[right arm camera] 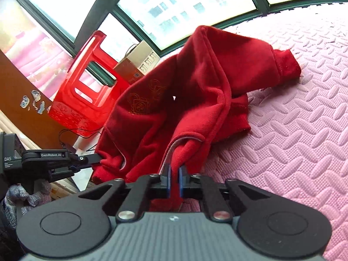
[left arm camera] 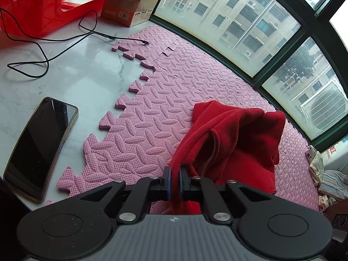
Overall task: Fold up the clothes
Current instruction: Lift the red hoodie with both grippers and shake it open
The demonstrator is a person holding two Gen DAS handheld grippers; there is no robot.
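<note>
Both hand-held grippers, left (left arm camera: 175, 175) and right (right arm camera: 174, 174), clamped on red garment (left arm camera: 235, 139); phone (left arm camera: 41, 148), cable (left arm camera: 43, 50) beside mat (left arm camera: 165, 100)

In the left wrist view, open pink foam mat (left arm camera: 174, 82) fills the middle of the frame up to the window frame (left arm camera: 239, 65) along the upper right. The lower left is taken by a phone (left arm camera: 39, 148) on the marble sill, and the upper left by a looping black cable (left arm camera: 43, 58), a red stool (left arm camera: 43, 6) and a cardboard box (left arm camera: 130, 4). The red garment (left arm camera: 235, 141) heaps up right of centre, and a pile of clothes (left arm camera: 326, 180) lies at the right edge.
</note>
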